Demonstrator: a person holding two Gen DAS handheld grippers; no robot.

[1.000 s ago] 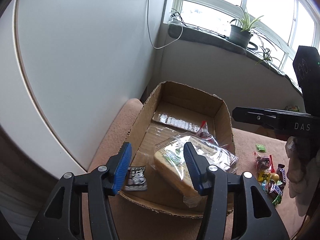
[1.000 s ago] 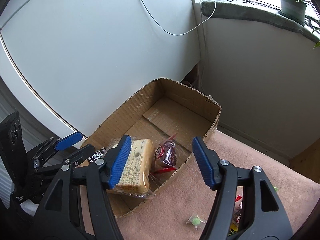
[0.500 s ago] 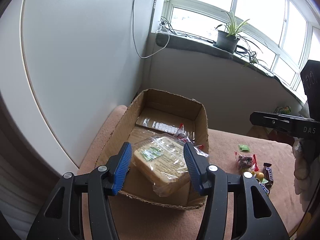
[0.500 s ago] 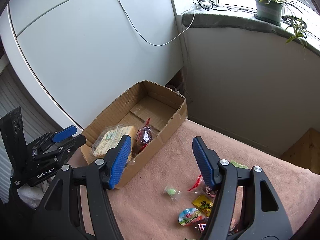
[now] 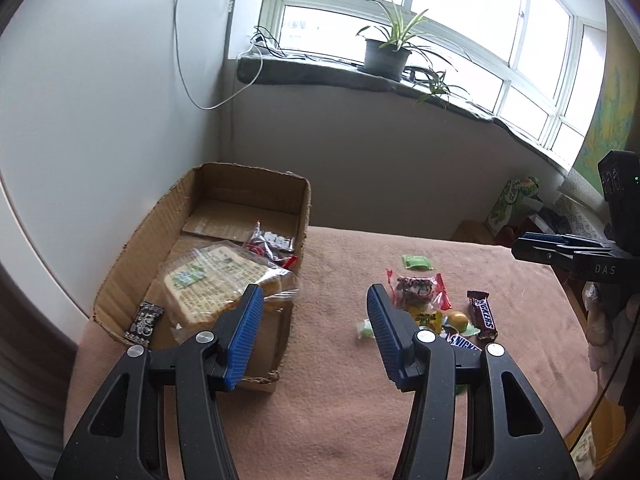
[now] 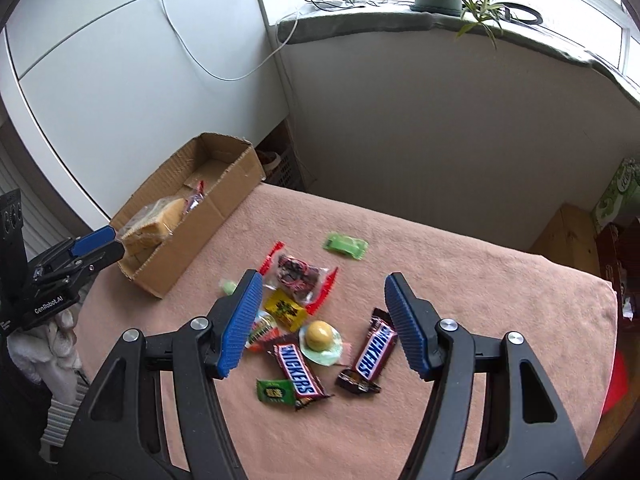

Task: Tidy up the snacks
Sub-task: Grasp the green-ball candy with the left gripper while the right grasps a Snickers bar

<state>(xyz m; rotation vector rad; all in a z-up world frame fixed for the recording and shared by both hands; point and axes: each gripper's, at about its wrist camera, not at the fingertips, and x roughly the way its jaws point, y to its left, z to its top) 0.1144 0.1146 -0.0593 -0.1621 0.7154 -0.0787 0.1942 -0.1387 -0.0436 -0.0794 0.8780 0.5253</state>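
Note:
A cardboard box (image 5: 136,240) (image 6: 224,196) stands on the left of a pink-covered table. It holds a bagged bread slice (image 5: 212,284) (image 6: 154,226), a red-wrapped snack (image 5: 268,244) and a black packet (image 5: 146,318). Loose snacks lie to the right: two Snickers bars (image 6: 298,374) (image 6: 374,354), a red-ended packet (image 6: 298,276) (image 5: 416,288), a yellow packet (image 6: 286,308), a round yellow sweet (image 6: 320,334), green packets (image 6: 346,244) (image 6: 274,392). My left gripper (image 5: 314,336) is open and empty by the box's near right corner. My right gripper (image 6: 324,324) is open and empty above the pile.
A white cabinet (image 5: 80,120) stands behind the box. A window sill with a potted plant (image 5: 386,54) runs along the back wall. A green carton (image 6: 618,192) and a wooden crate (image 6: 568,236) stand off the table's right end. The table's front half is bare pink cloth (image 6: 360,432).
Both grippers have pulled back from the box and swung right, over the table. The right one now hangs over the loose snacks. The bread stays in the box.

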